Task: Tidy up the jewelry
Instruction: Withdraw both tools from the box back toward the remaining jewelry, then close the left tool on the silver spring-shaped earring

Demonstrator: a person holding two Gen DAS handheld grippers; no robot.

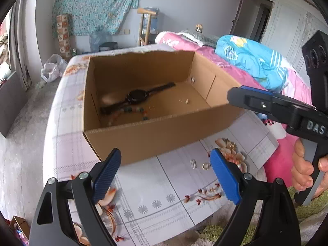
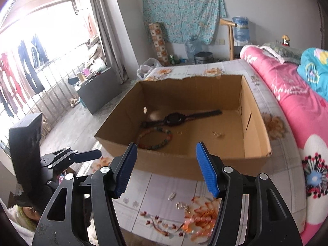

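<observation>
bedroom scene, floral tablecloth point(image 2: 164, 188) under both my tools. my left gripper point(image 1: 164, 172) is spread wide and holding nothing, blue pads point(image 1: 106, 174) over the cloth. my right gripper point(image 2: 166, 168) is also spread wide and holding nothing, hovering just before the near wall of the cardboard box point(image 2: 205, 166). on the cloth between my right fingers lie a small silver clip point(image 2: 171, 196) and a silver ring point(image 2: 180, 205), close together, apart from the box. left view shows the same two bits, clip point(image 1: 193, 163) and ring point(image 1: 205, 166), just beside my right-side pad. inside the box: bead bracelet point(image 2: 155, 140) near the front left, black watch point(image 2: 174, 119) stretched across the floor behind it, touching or not i cannot tell. small pale earrings point(image 2: 217, 134) sit further right, too small to make out. beyond, pink quilt point(image 2: 287, 94) and blue blanket point(image 1: 252, 61) on the bed, flowered curtain point(image 2: 182, 10) on the far wall.
</observation>
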